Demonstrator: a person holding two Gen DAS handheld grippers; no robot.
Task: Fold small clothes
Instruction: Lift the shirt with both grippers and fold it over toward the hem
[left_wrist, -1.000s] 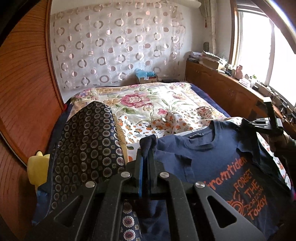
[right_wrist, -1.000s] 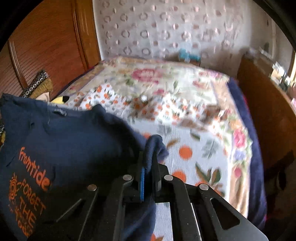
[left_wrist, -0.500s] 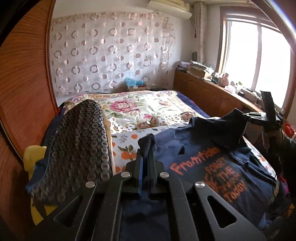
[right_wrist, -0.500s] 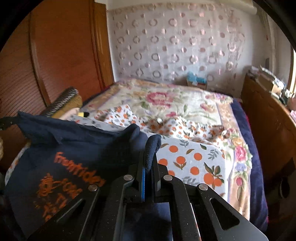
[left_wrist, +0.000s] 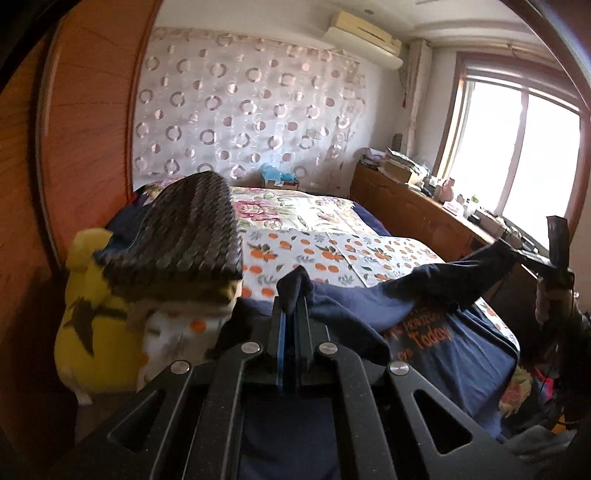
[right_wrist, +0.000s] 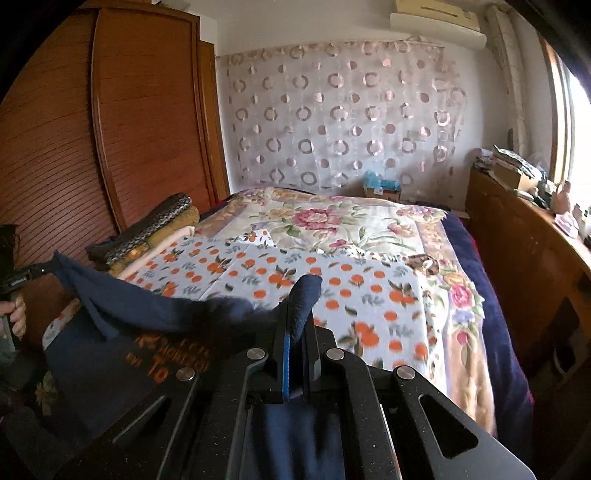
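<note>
Bed (right_wrist: 424, 236): we see it fill the middle of both views, floral cover at the far end, orange-print sheet (left_wrist: 369, 251) across the near half.
Wardrobe (right_wrist: 147, 122): brown wood, upper left of the right wrist view; left edge of the left wrist view.
Curtain (left_wrist: 240, 110): sheer with ring pattern, on the back wall, upper centre.
Navy T-shirt (left_wrist: 461, 354): we see it lower centre to lower right in the left wrist view, lower left in the right wrist view; top edge lifted off the sheet and strung between both grippers, lower part with orange lettering draped at the near edge of the bed.
Folded clothes stack (left_wrist: 184, 243): dark patterned piece on top, centre left in the left wrist view, touching the yellow plush toy (left_wrist: 92, 317) at far left.
Left gripper (left_wrist: 291, 306): bottom centre, jaws clamped on a bunched navy T-shirt corner that sticks up past the tips.
Right gripper (right_wrist: 299, 317): bottom centre of its own view, jaws pinched tight on the other corner; we also see it at right centre edge of the left wrist view.
Hand (right_wrist: 16, 314): on the left gripper's handle, left edge of the right wrist view.
</note>
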